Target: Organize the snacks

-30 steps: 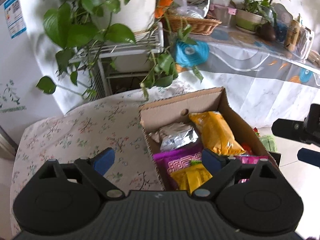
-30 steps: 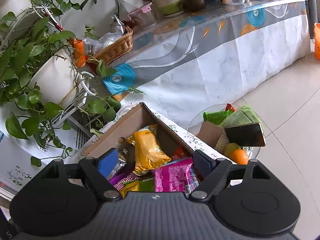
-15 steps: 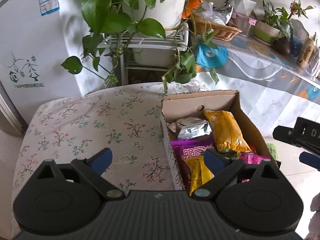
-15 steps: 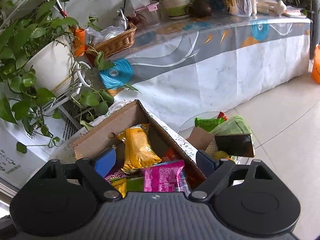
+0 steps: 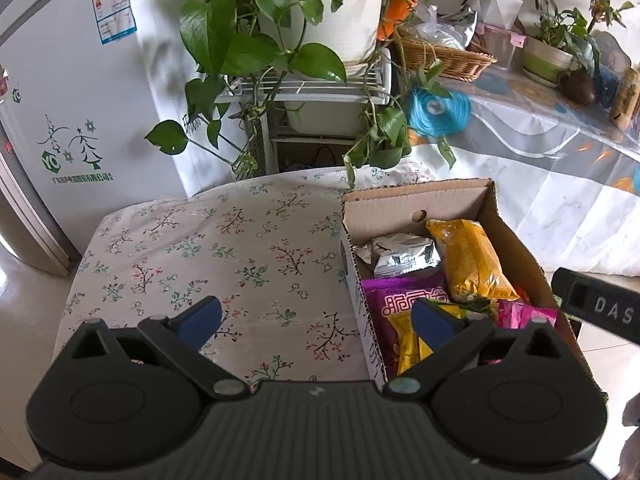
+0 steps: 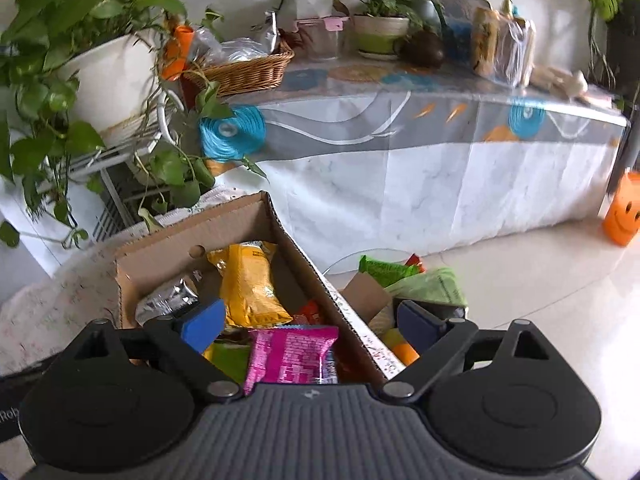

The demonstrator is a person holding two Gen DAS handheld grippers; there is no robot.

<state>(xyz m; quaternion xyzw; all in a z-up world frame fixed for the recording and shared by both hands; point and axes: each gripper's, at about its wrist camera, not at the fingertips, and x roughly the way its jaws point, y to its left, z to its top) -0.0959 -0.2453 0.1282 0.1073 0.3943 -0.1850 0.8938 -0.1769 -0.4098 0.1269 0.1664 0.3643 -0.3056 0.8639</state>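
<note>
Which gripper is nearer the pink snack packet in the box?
Right. The pink snack packet lies between the opening right gripper fingers; the left gripper, also opening, hangs over the box's left wall.

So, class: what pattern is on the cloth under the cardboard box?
Small floral sprigs, red and green on white, cover the cloth; the left wrist view shows it best.

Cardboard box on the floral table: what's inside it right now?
The cardboard box holds an orange-yellow packet, silver pouch, purple packet and pink packet. Lower layers are covered.
</note>
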